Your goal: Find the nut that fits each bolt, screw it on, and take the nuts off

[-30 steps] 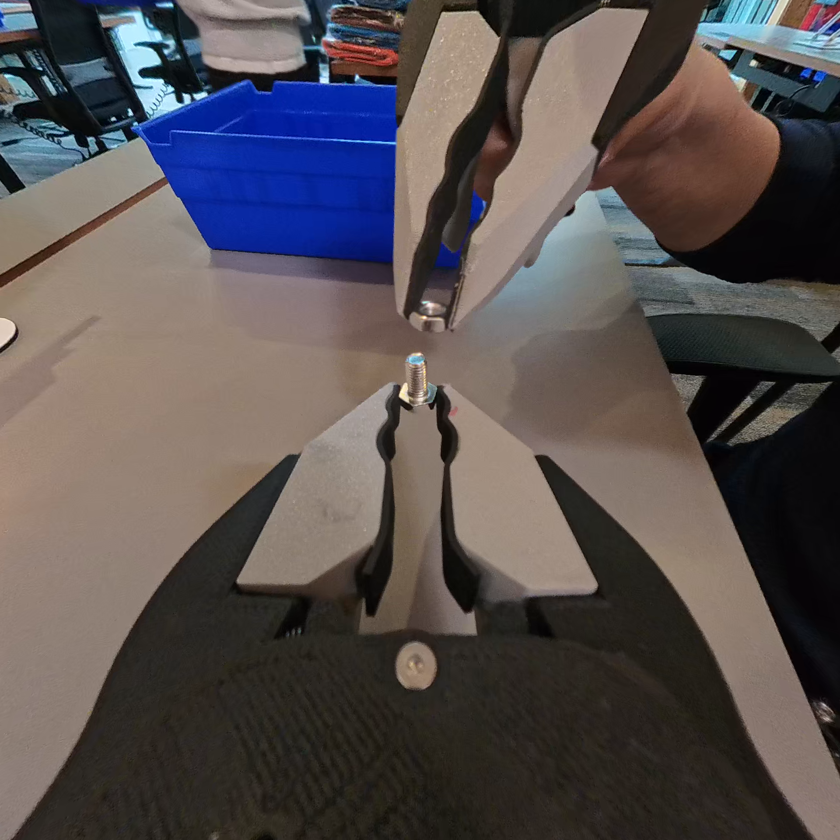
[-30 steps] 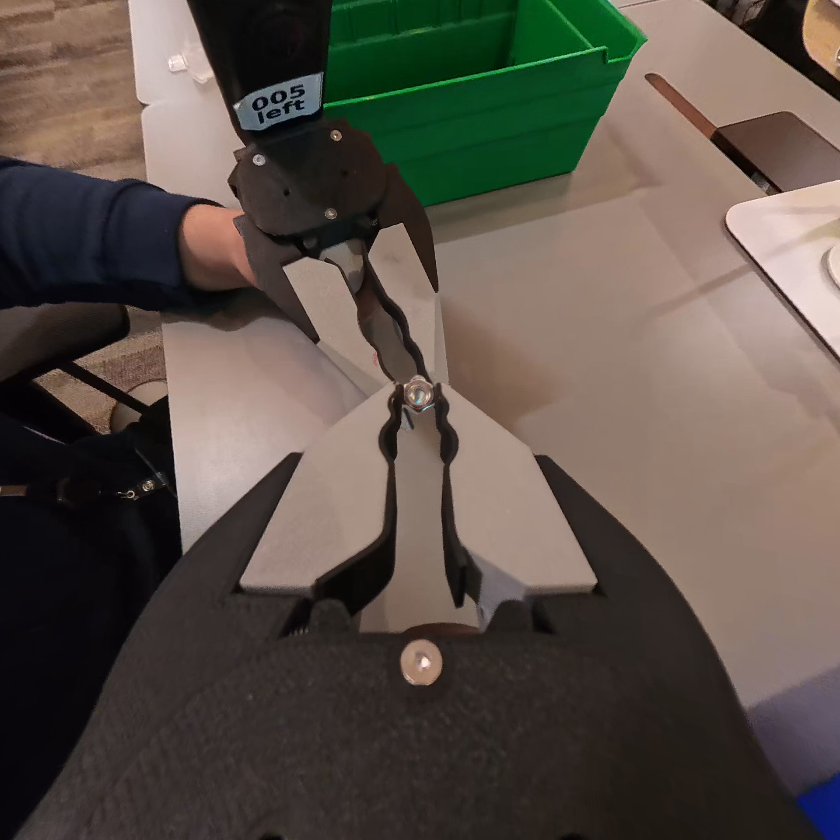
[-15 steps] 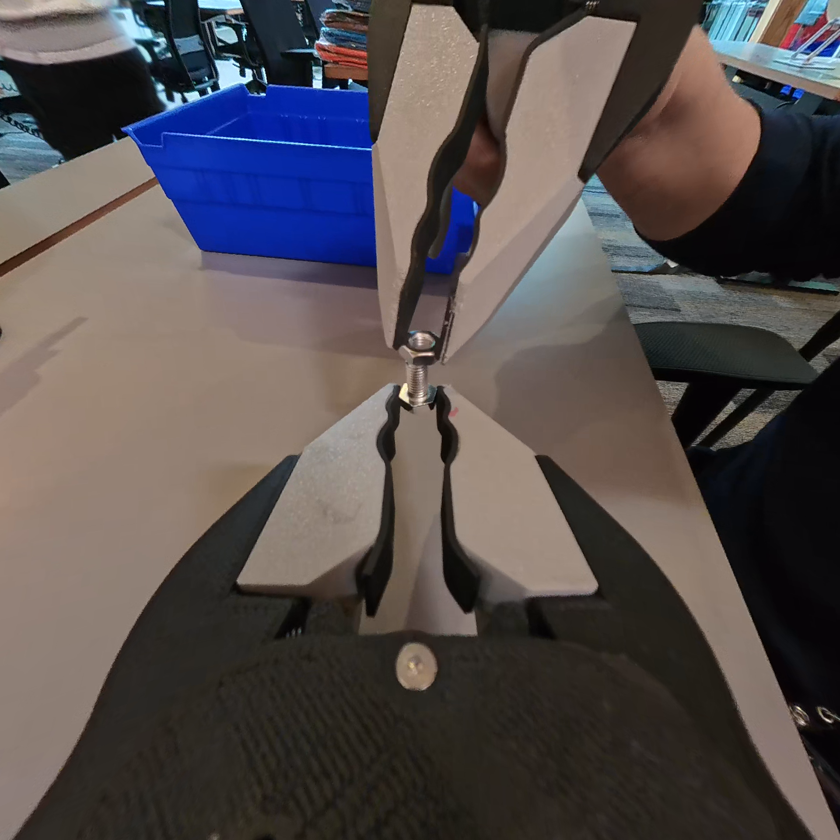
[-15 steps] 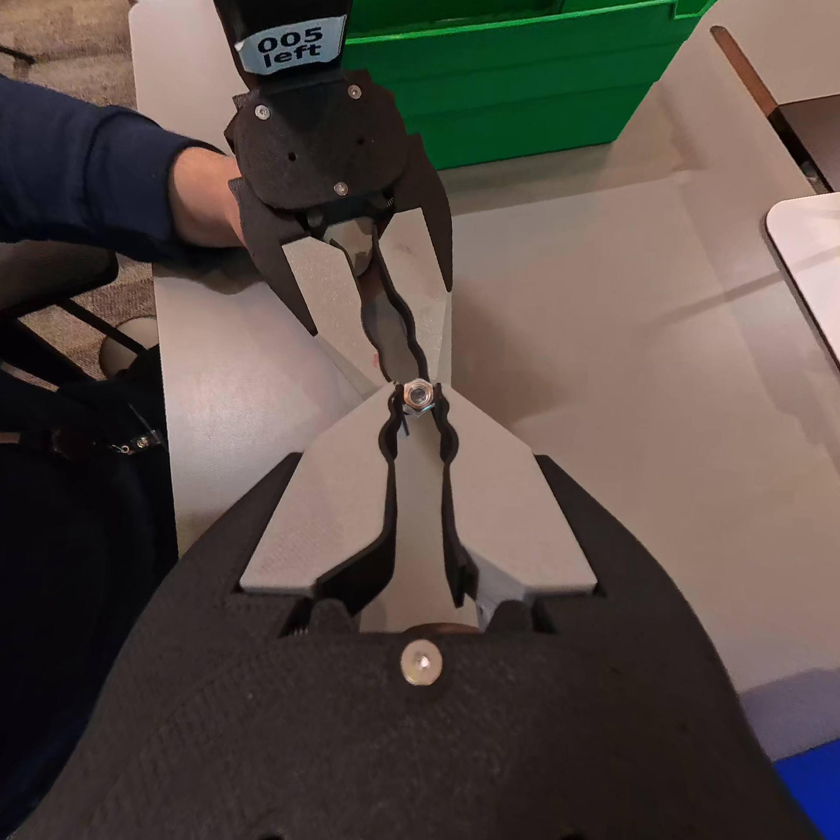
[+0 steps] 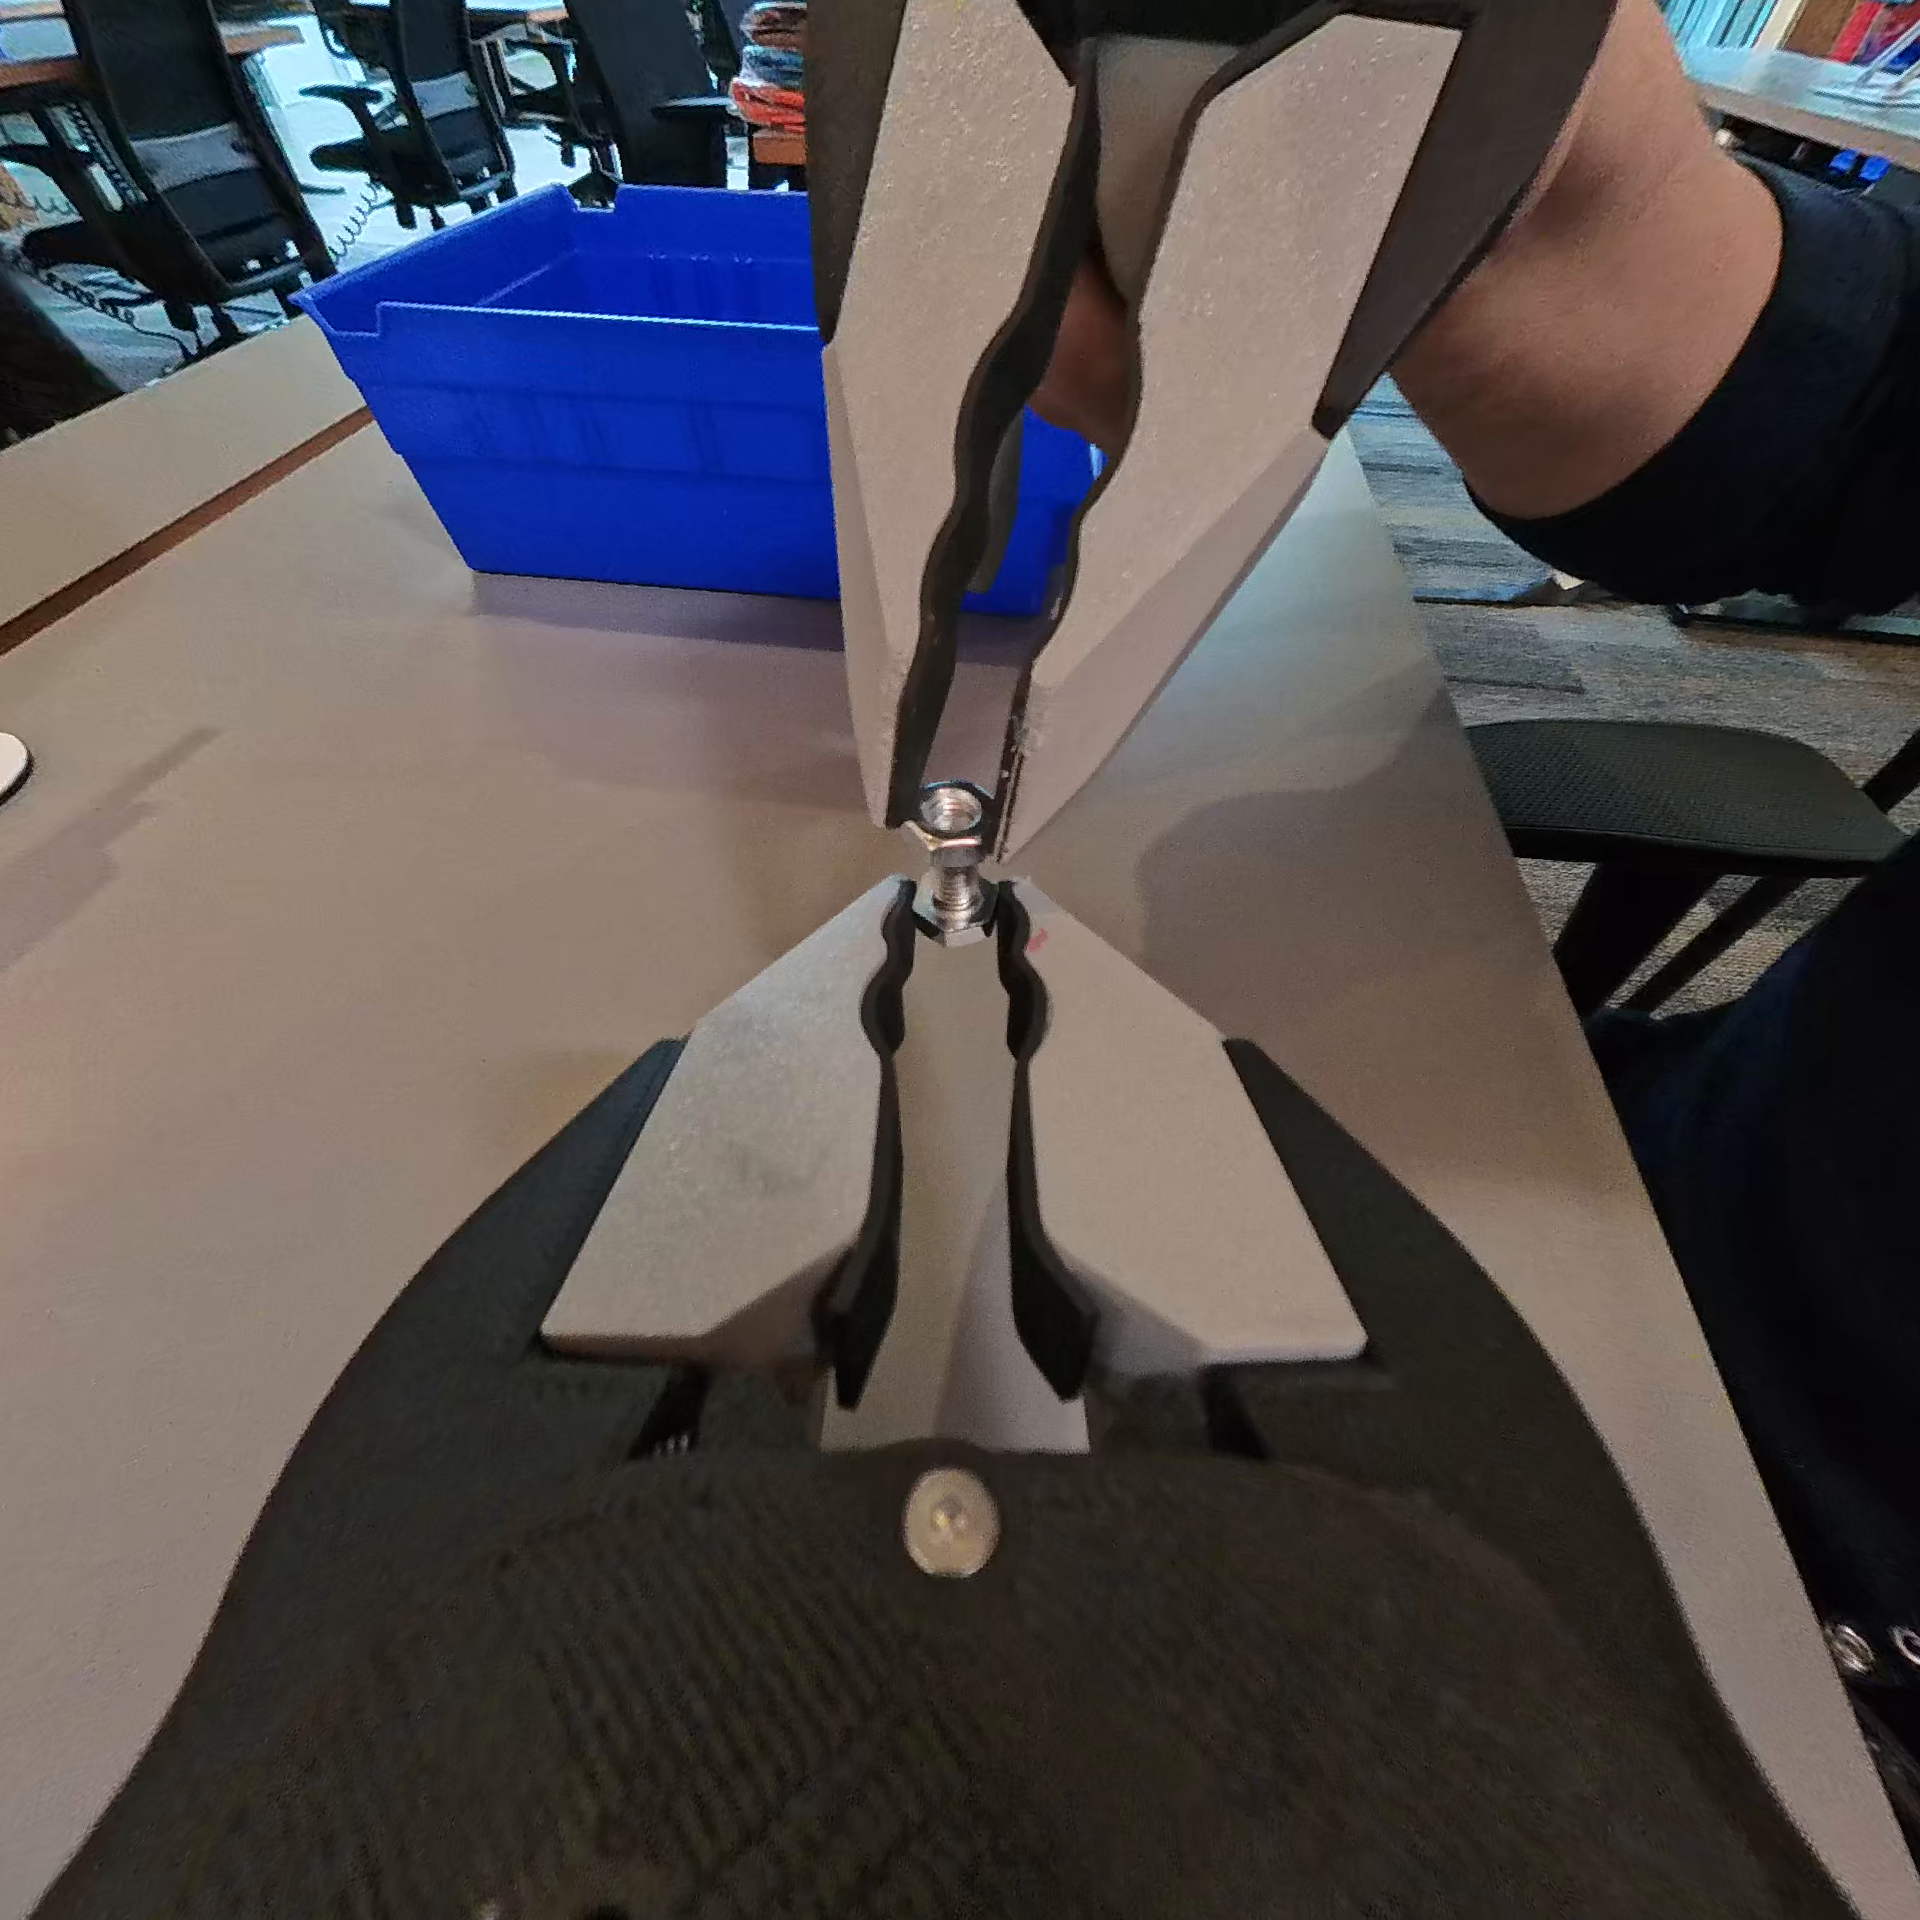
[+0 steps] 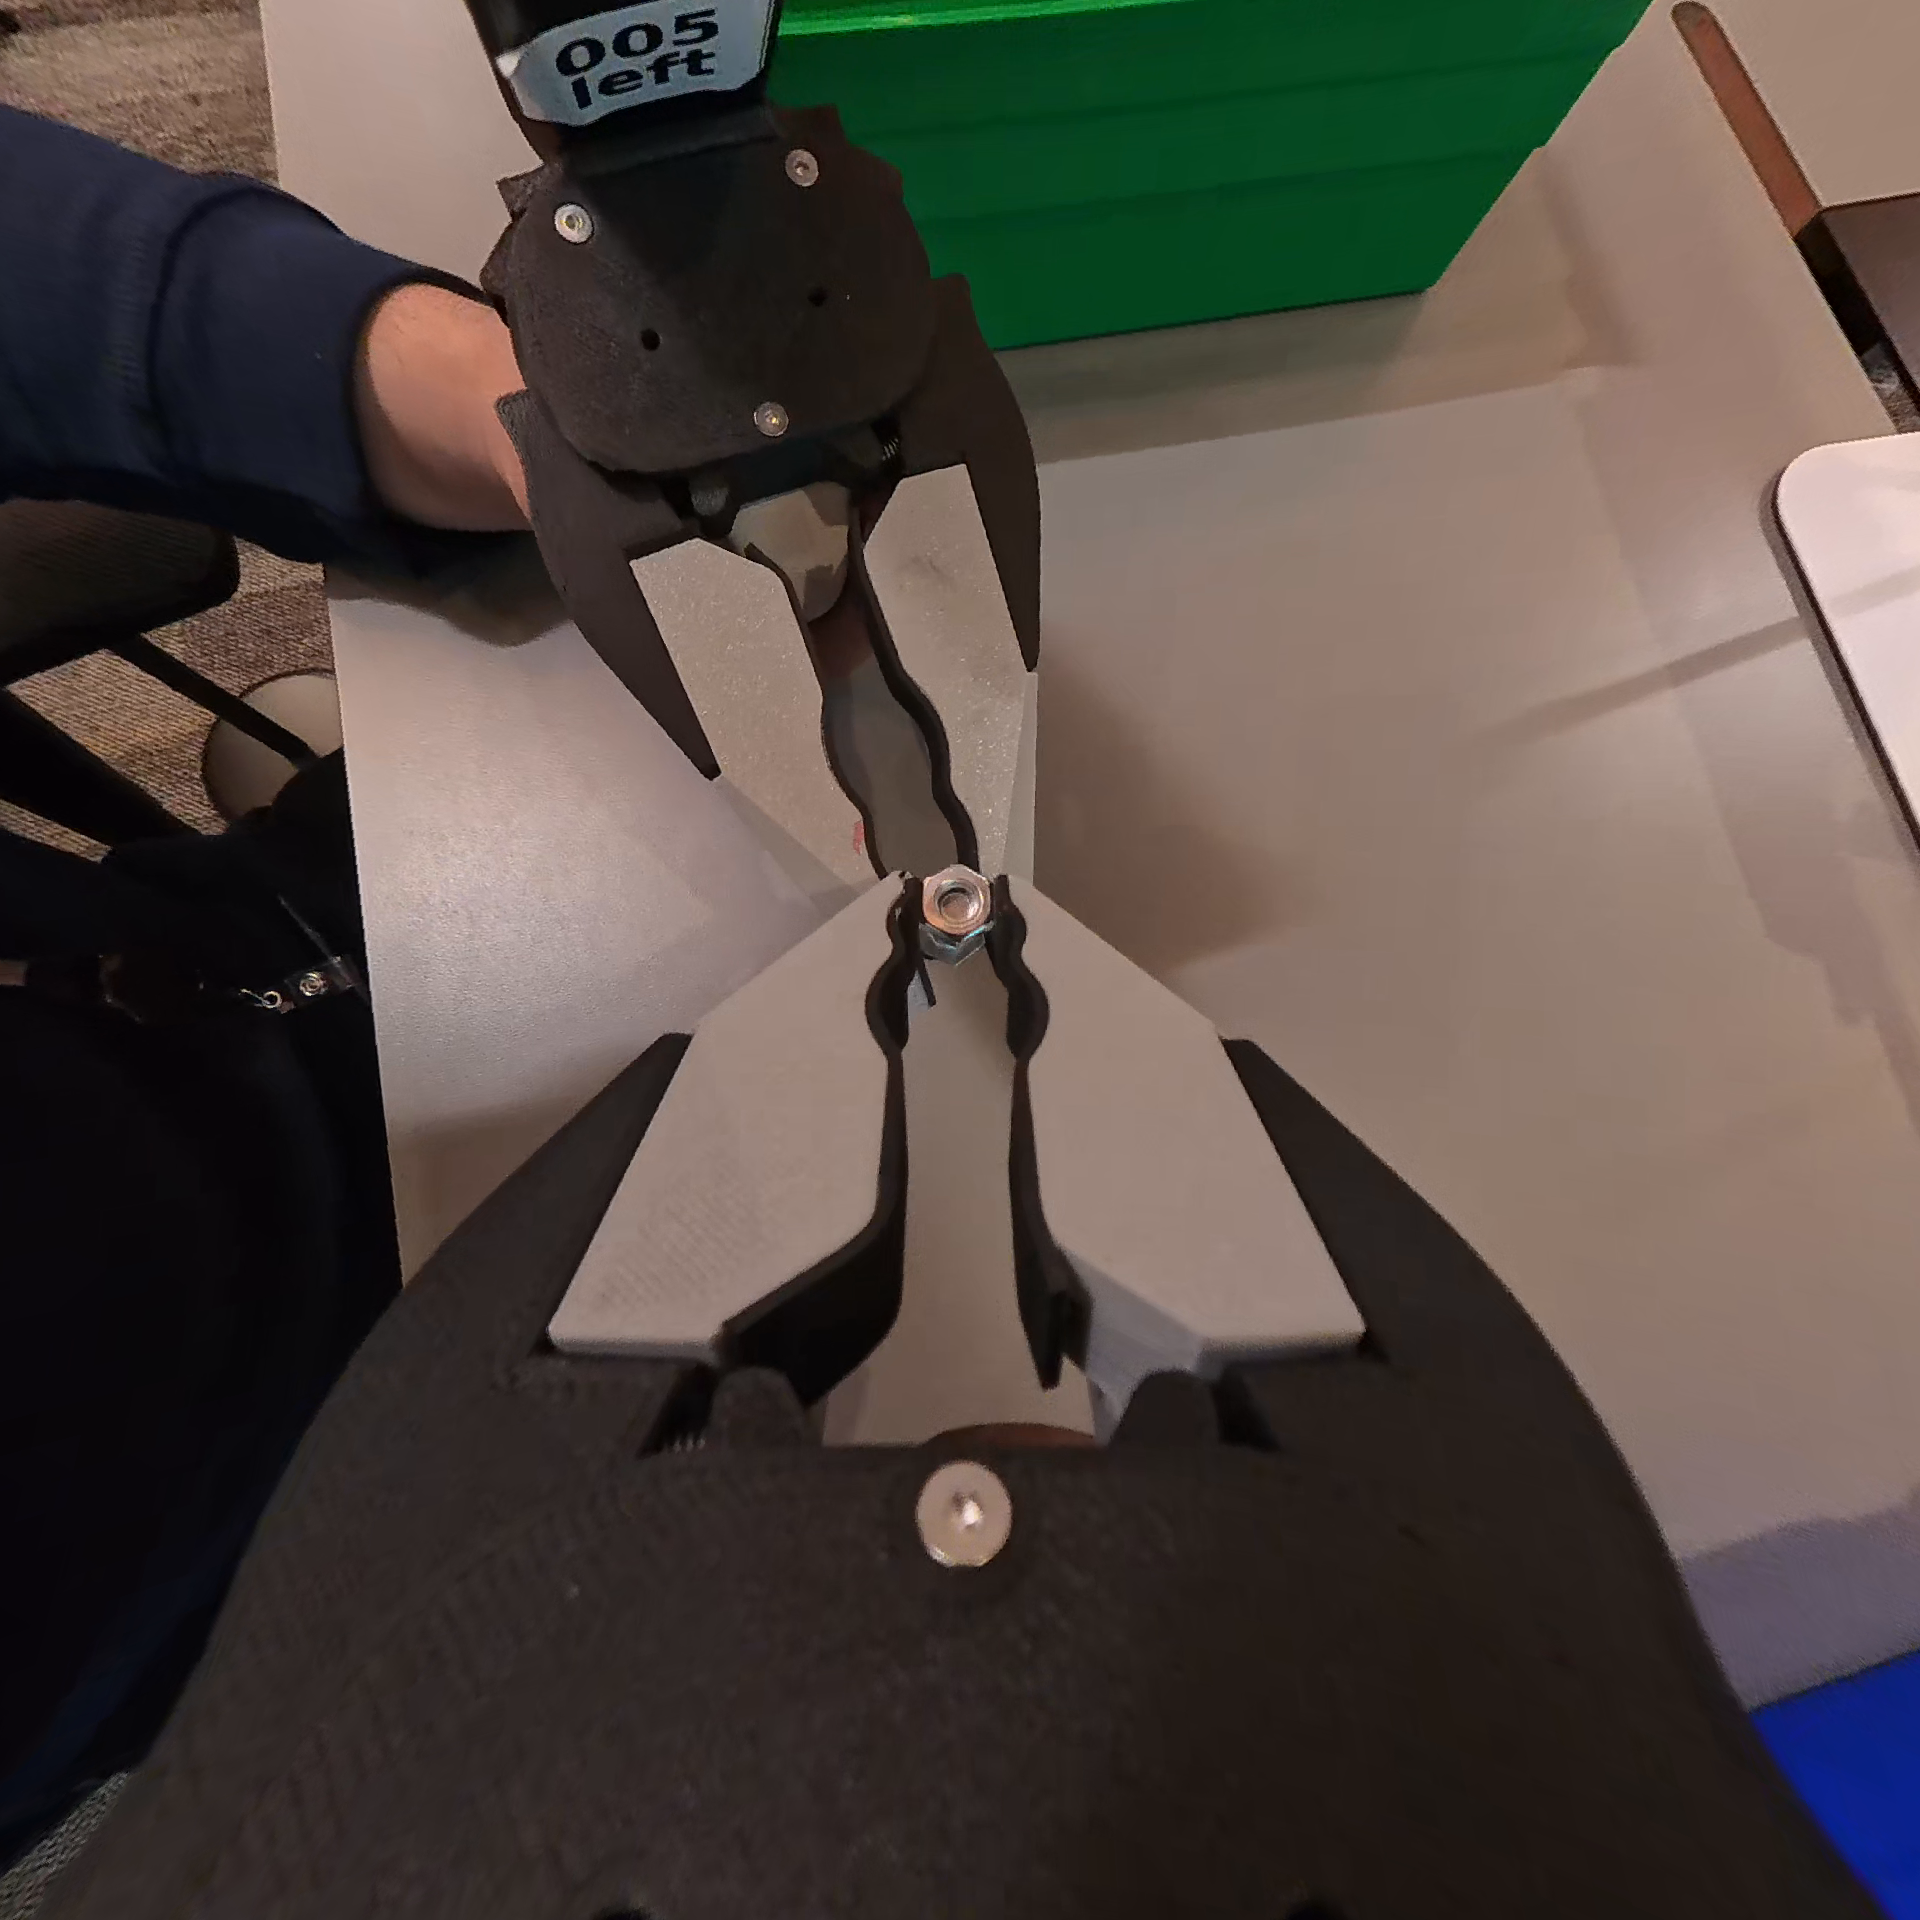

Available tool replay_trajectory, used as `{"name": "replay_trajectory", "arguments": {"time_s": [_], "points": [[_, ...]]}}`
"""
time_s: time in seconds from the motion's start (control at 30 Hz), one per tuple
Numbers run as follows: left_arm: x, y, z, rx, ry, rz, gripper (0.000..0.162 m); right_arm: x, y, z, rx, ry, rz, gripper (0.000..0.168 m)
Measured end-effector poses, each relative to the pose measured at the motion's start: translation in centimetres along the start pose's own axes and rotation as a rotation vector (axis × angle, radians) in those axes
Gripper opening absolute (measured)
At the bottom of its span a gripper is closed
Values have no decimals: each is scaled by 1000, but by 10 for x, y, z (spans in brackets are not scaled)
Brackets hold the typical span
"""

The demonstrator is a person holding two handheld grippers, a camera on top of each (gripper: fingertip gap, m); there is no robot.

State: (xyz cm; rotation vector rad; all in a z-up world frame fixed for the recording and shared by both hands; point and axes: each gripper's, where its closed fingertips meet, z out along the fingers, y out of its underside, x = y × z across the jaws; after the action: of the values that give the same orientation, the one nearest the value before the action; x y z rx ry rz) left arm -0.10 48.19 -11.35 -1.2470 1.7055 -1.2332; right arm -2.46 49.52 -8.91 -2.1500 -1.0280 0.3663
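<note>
Our left tongs [image 5: 954, 914] clamp the bolt [image 5: 951, 891] upright; our right tongs [image 5: 951, 826], clamped on the nut [image 5: 951, 816], sit directly above, axes aligned

A smooth grey-beige table [image 5: 436, 935] carries a blue plastic bin [image 5: 623, 436] at its far side; a green plastic bin [image 6: 1195, 187] stands elsewhere on it.

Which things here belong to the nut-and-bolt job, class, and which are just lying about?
In use:
- bolt, held upright by its head in the left gripper
- nut, gripped by the right gripper, sitting on the bolt's tip

Lying about:
- blue bin on the table
- green bin
- office chairs in the background
</note>
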Motion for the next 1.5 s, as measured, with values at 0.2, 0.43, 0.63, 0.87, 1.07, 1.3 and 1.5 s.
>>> {"name": "replay_trajectory", "arguments": {"time_s": [0.2, 0.43, 0.63, 0.87, 1.07, 1.3, 1.5], "points": [[0, 0, 0, -3, 1, -7, 13, 1, 1, 0, -7, 8, -7, 11], [0, 0, 0, -1, 3, -17, 13, 1, 0, 1, 1, 8, -4, 11], [0, 2, 1, -16, 6, -23, 14, 1, 2, 2, -34, 24, -29, 11], [-1, 0, 0, 0, 4, -31, 13, 3, 1, 2, -18, 22, -15, 12], [-1, -5, -3, 25, 4, -33, 13, 2, -13, -9, 125, -14, 47, 29], [2, -14, -7, 80, 33, -52, 13, -6, -18, -35, 469, -87, 52, 34], [11, -16, -5, 88, 62, -8, 13, -16, -13, -23, 526, -129, 28, 44]]}}
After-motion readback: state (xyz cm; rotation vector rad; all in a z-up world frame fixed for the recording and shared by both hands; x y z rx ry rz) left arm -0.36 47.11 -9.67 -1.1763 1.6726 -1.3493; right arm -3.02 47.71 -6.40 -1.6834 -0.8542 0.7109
